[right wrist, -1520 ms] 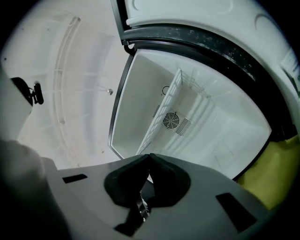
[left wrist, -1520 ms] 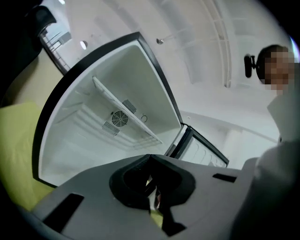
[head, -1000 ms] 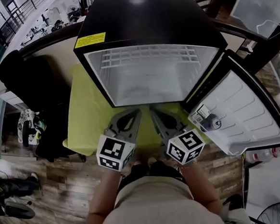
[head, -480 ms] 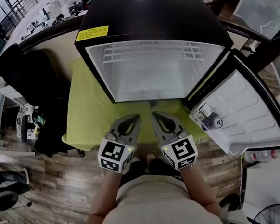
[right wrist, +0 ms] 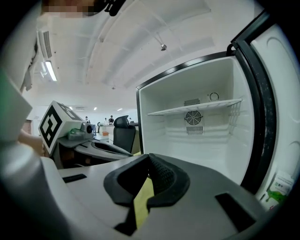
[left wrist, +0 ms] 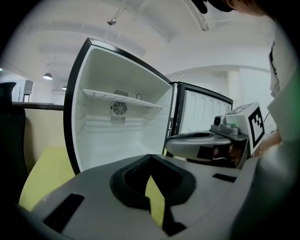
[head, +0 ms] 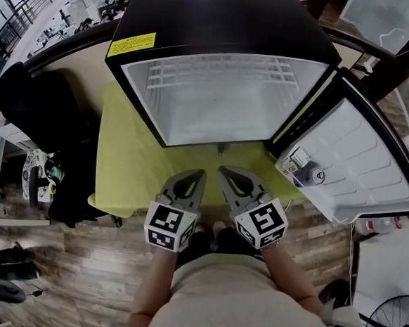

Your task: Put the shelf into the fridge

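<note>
The black mini fridge point(head: 223, 13) stands open on a yellow-green table point(head: 126, 167), its door point(head: 352, 164) swung out to the right. A white wire shelf point(head: 219, 72) sits on the rails high inside the white cabinet; it also shows in the left gripper view point(left wrist: 123, 98) and the right gripper view point(right wrist: 194, 108). My left gripper point(head: 201, 172) and right gripper point(head: 221, 171) hover side by side over the table just in front of the opening. Both are shut with their tips meeting and nothing between them.
A can and a small carton point(head: 304, 173) sit in the door's lower rack. A black office chair point(head: 32, 110) stands left of the table. Wooden floor lies below the table's front edge, and a floor fan point(head: 389, 322) is at the lower right.
Both grippers have drawn back a little from the fridge opening toward the person. The shelf stays in place inside the fridge.
</note>
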`<act>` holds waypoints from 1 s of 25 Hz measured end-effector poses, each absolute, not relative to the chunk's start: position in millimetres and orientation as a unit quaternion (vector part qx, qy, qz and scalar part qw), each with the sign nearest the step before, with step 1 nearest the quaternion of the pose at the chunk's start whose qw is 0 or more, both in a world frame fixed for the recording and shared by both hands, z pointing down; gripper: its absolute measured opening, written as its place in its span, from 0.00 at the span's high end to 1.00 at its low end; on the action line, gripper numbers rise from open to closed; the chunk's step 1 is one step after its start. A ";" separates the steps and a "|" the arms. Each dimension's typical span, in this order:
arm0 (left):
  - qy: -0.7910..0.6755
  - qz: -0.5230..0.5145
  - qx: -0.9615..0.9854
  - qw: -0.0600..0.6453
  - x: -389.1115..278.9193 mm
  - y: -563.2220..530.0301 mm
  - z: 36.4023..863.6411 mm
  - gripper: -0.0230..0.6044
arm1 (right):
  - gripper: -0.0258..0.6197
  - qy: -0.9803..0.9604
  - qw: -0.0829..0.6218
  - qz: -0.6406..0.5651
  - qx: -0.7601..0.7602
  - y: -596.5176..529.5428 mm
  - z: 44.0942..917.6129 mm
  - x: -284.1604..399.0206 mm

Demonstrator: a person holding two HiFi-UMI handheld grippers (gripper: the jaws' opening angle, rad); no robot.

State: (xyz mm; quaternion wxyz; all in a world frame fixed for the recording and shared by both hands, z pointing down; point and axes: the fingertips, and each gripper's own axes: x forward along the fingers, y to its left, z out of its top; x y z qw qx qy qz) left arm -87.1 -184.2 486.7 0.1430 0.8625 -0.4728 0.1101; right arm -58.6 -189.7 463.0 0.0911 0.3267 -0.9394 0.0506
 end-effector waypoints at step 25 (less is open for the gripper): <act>-0.463 0.117 0.866 0.148 -85.8 -183.1 490.1 0.94 | 0.95 -0.943 0.102 0.052 0.312 -186.9 466.2 -63.9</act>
